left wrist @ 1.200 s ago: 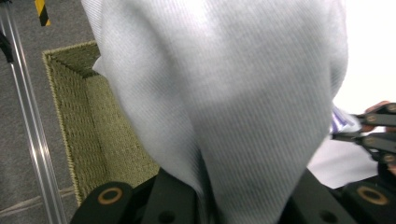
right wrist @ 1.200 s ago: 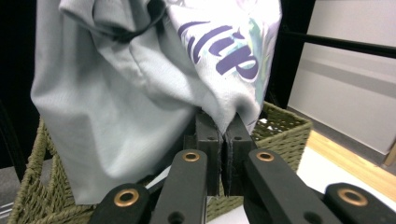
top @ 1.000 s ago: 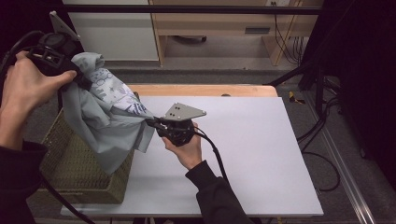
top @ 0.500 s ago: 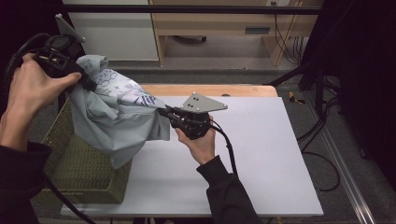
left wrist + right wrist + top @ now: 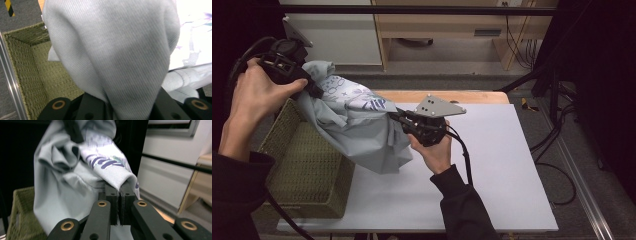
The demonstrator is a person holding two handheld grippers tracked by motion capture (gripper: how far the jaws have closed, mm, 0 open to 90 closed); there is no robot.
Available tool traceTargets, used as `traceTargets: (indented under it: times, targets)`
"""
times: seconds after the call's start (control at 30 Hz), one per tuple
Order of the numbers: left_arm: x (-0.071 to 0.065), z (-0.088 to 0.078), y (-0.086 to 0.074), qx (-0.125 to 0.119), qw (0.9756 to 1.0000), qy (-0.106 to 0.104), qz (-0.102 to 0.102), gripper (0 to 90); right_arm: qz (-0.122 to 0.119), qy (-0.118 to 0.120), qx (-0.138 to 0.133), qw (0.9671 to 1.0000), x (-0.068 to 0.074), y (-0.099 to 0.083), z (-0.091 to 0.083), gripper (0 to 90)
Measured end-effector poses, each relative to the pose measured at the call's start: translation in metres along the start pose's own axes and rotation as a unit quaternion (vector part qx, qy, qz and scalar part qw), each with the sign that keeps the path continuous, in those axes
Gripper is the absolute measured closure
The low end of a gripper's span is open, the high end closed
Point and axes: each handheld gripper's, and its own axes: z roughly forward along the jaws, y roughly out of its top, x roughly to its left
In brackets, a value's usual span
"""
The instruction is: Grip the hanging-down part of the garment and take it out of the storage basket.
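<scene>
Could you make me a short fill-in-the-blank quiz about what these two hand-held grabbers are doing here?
1. Both grippers hold a pale grey ____ with purple print.
2. Under the left gripper stands a green woven ____.
3. The right gripper has its jaws ____ on the cloth's edge.
Missing words: garment; basket; shut.

The high view is dim at its edges, with the white table (image 5: 512, 165) lit evenly from above. In the left gripper view the cloth (image 5: 112, 50) glares white at upper right. The right gripper view looks soft, perhaps motion-blurred, with a black left background.
</scene>
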Motion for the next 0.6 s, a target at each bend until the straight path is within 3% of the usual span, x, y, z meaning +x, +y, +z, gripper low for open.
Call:
traceTargets:
  times: [0.23,0.43,0.47,0.5,0.53,0.6]
  targets:
    - [-0.005,0.003,0.0,-0.001,1.0,-0.001,0.007,78.9,0.027,0.011,0.039,0.9988,-0.001,-0.035,0.009,87.7]
    - [-0.009,0.008,0.0,0.001,0.9999,-0.002,0.015,78.9,0.058,0.035,0.075,0.9948,0.003,-0.074,0.025,84.2]
    - [-0.009,0.008,0.0,0.001,0.9999,-0.002,0.015,78.9,0.058,0.035,0.075,0.9948,0.003,-0.074,0.025,84.2]
    - [-0.009,0.008,0.0,0.001,0.9998,0.003,0.018,78.9,0.055,0.035,0.082,0.9945,0.005,-0.083,0.029,78.2]
    - [-0.009,0.008,0.0,0.001,0.9998,0.003,0.018,78.9,0.055,0.035,0.082,0.9945,0.005,-0.083,0.029,78.2]
    - [-0.007,0.009,0.0,0.004,0.9998,0.005,0.016,78.9,0.054,0.036,0.076,0.995,0.009,-0.089,0.027,60.2]
